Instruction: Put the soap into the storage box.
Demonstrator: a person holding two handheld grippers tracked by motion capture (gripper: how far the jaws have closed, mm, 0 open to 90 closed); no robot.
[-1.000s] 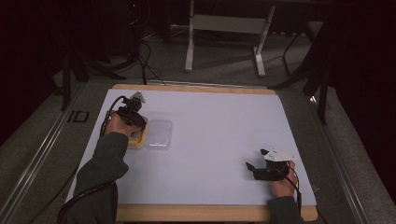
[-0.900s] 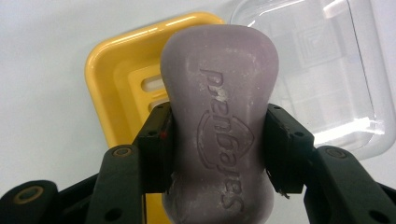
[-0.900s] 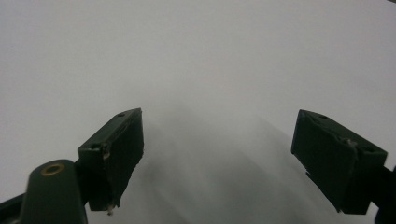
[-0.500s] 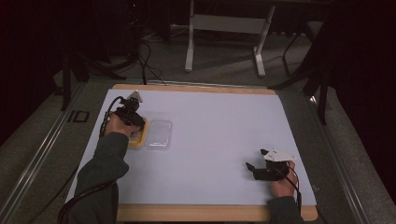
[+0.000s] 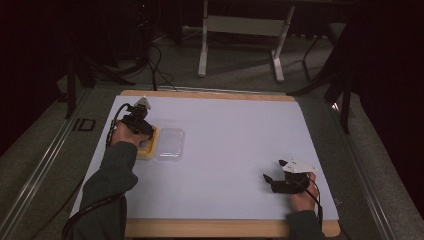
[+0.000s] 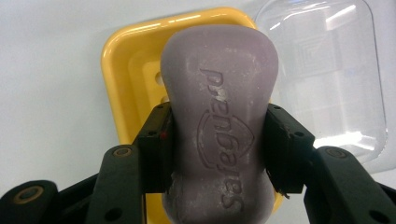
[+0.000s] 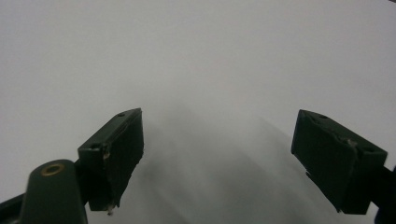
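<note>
The soap bar (image 6: pixel 219 135), pale purple with a name stamped into its face, is sitting clamped between the two black jaws of your left gripper (image 6: pixel 217 140), their pads pressing on its long sides. You are holding it right over the yellow soap dish (image 6: pixel 123 70), which is lying on the white table (image 5: pixel 235 135) toward nine o'clock in the high view. A clear plastic lid (image 6: pixel 327 70) is lying just beside the dish, at its three o'clock side. Your right gripper (image 5: pixel 272 178) is resting low toward five o'clock on the table, well apart from the dish, its jaws standing wide apart over bare white surface with nothing between them.
</note>
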